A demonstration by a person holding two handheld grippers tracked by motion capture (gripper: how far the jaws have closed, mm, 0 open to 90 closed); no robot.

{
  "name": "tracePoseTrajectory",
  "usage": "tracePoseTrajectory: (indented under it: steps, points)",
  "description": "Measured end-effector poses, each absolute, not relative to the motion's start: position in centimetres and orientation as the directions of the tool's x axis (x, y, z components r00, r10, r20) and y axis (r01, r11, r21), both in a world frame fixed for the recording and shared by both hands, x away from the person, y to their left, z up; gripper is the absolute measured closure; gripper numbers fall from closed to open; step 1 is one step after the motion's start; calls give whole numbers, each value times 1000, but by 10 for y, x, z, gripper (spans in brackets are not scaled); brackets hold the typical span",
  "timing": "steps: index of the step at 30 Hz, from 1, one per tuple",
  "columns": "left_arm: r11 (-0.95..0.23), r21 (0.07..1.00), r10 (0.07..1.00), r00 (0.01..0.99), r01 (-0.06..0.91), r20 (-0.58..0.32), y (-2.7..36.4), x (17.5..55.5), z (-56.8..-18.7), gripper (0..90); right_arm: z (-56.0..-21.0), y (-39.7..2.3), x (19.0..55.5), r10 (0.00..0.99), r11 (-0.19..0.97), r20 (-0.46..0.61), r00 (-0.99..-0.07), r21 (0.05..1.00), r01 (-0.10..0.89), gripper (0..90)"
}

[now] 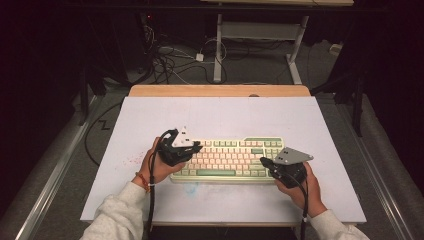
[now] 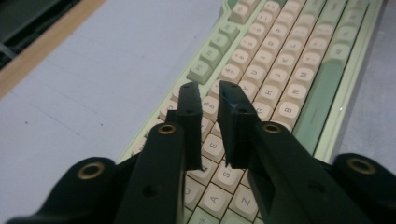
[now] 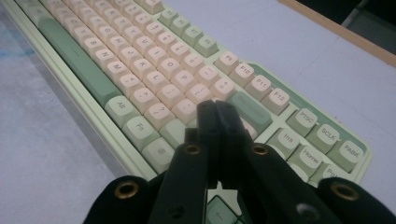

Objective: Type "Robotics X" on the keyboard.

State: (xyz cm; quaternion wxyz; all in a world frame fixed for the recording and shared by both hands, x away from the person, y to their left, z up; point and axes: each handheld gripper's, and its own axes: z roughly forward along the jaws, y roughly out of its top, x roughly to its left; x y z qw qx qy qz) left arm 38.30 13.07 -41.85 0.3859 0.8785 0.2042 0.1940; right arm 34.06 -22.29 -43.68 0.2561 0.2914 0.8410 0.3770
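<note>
Keyboard (image 1: pixel 227 159) on table (image 1: pixel 220 112), toward the near edge. Left gripper (image 1: pixel 192 148) over its nine o'clock end, right gripper (image 1: pixel 265 163) over its three o'clock end, toward five. Cables (image 1: pixel 170 62) on floor at twelve o'clock, behind table.

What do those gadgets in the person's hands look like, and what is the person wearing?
Each hand holds a black gripper: the left gripper and the right gripper. Each has two flat black fingers with brass-ringed screw holes, a grey three-cornered plate on top and a trailing black cable. The sleeves are light grey, with a reddish wristband.
</note>
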Motion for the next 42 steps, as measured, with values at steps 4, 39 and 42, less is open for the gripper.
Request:
tracePoseTrajectory:
  steps: [4, 39, 42]
  points:
    - [-600, 774, 542, 815, 203, 206, 142, 375, -420, 580, -433, -225, 339, 686, 535, -207, -697, 793, 292, 900]
    - [-584, 752, 658, 720, 305, 220, 198, 317, -468, 226, -429, -167, 379, 627, 553, -183, -757, 789, 267, 900]
    - [-590, 746, 657, 720, 309, 222, 199, 317, -469, 228, -435, -156, 386, 615, 584, -196, -764, 764, 274, 900]
